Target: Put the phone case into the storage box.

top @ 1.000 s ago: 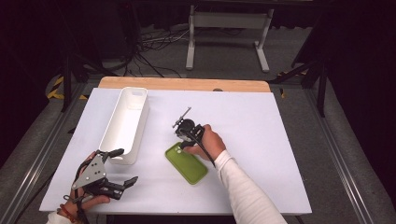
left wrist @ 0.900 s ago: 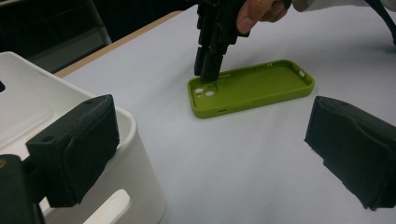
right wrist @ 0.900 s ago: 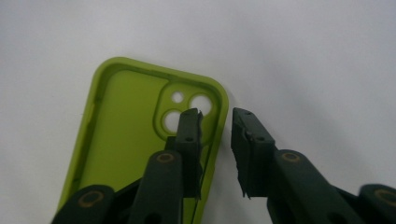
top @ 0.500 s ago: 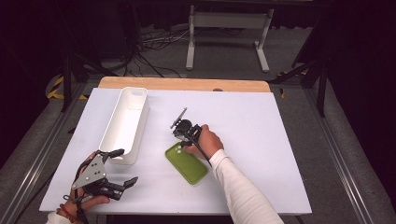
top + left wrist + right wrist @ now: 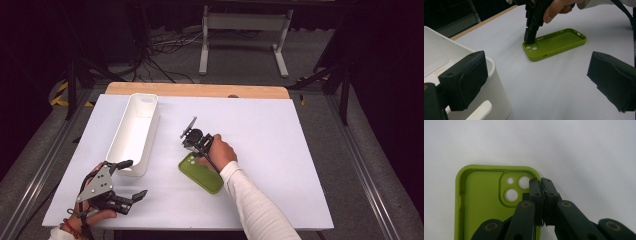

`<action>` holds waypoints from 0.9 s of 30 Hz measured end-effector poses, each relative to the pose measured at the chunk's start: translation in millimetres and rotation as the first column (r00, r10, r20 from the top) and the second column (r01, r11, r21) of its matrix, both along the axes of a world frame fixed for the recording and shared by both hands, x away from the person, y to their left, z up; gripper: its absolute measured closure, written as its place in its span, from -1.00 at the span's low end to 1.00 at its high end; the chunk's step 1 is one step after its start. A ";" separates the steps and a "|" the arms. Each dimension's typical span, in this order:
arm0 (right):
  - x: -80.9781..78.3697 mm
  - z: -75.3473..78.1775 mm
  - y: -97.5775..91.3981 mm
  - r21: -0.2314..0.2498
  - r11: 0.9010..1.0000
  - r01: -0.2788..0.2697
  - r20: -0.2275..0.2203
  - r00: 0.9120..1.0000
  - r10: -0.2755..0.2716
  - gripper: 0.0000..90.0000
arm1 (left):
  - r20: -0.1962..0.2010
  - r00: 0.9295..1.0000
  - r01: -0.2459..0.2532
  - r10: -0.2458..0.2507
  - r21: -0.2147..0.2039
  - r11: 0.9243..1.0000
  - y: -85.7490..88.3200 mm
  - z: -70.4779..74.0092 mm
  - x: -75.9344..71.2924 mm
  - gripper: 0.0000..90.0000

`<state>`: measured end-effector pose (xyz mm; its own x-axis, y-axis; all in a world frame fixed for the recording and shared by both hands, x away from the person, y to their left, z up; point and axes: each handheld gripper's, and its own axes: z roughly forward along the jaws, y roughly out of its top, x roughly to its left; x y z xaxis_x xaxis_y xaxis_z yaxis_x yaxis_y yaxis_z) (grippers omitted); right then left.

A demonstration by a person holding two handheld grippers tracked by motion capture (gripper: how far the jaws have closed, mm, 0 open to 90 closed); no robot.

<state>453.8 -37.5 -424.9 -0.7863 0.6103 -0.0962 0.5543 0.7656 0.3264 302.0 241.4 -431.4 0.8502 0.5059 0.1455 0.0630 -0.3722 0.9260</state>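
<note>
Green phone case (image 5: 201, 173): lies open side up on the white desk (image 5: 280, 150), near the middle, its camera cut-outs at the end farther from the person.
Case, close up (image 5: 486, 202): in the right gripper view the rim runs round a pale green inside, with three round holes in the raised camera corner.
Right tongs (image 5: 192, 146): pointing down at the camera corner of the case; the jaws are pressed together on the case's side wall beside the cut-outs (one jaw inside the rim, one outside), as the right gripper view (image 5: 541, 185) shows.
Right hand (image 5: 220, 152): wrapped round the tongs' body, the white sleeve (image 5: 255, 205) reaching in from the bottom edge.
Left tongs (image 5: 127, 179): at the near left corner of the desk, jaws spread wide with nothing between them; one jaw is just beside the near end of the bin.
Left hand (image 5: 87, 217): holds these tongs low, by the desk edge.
White bin (image 5: 135, 132): long and narrow, left of the case and well apart from it, running away from the person.
</note>
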 end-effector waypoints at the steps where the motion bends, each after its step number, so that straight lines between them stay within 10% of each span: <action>1: 0.1 -0.3 -1.1 0.009 1.000 -0.002 0.002 1.000 0.002 0.96 | -0.004 1.000 0.000 0.000 -0.004 1.000 0.0 0.0 -0.3 -0.92; 14: -8.2 26.2 -18.5 0.160 0.986 0.038 0.110 0.992 -0.056 0.96 | 0.001 0.999 -0.032 0.032 -0.016 0.999 -0.8 2.1 0.6 -0.90; 22: -19.2 48.4 -35.7 0.318 0.945 0.072 0.232 0.961 -0.151 0.97 | -0.019 0.996 -0.083 0.082 -0.056 0.995 -2.7 7.9 3.9 -0.83; 27: -28.5 59.4 -49.0 0.412 0.908 0.071 0.320 0.922 -0.218 0.97 | -0.010 0.996 -0.086 0.086 -0.071 0.994 -7.5 16.2 7.1 -0.82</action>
